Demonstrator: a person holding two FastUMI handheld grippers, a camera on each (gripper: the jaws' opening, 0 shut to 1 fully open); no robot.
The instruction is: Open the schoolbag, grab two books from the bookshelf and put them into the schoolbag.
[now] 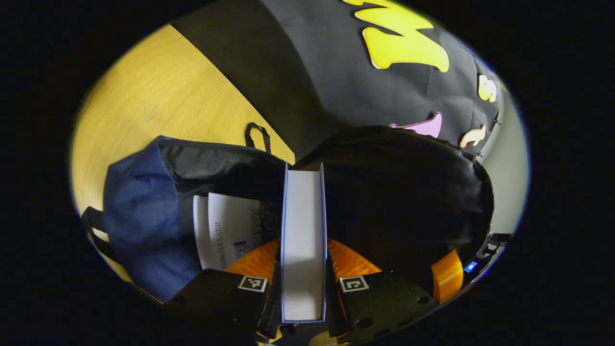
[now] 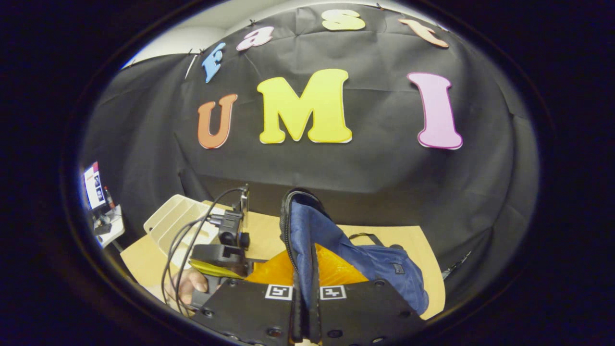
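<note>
In the left gripper view, the wooden bench [image 1: 158, 96] fills the upper left. Below it the navy schoolbag [image 1: 139, 216] lies with its mouth open, a white book [image 1: 226, 230] already lying inside at lower left of centre. At centre, the left gripper [image 1: 303, 283] has its jaws pressed on both covers of a second book [image 1: 303, 230], held page edge up and pointing into the bag's opening. The bag's dark flap [image 1: 408, 192] rises at right.

In the right gripper view, a pale empty bookshelf rack [image 2: 178, 218] stands on the bench at middle left. Just right of it a hand [image 2: 190, 283] holds the other gripper. At bottom centre the right gripper [image 2: 305, 298] has its jaws clamped on the schoolbag's zipped edge [image 2: 298, 230], lifted upright.
</note>
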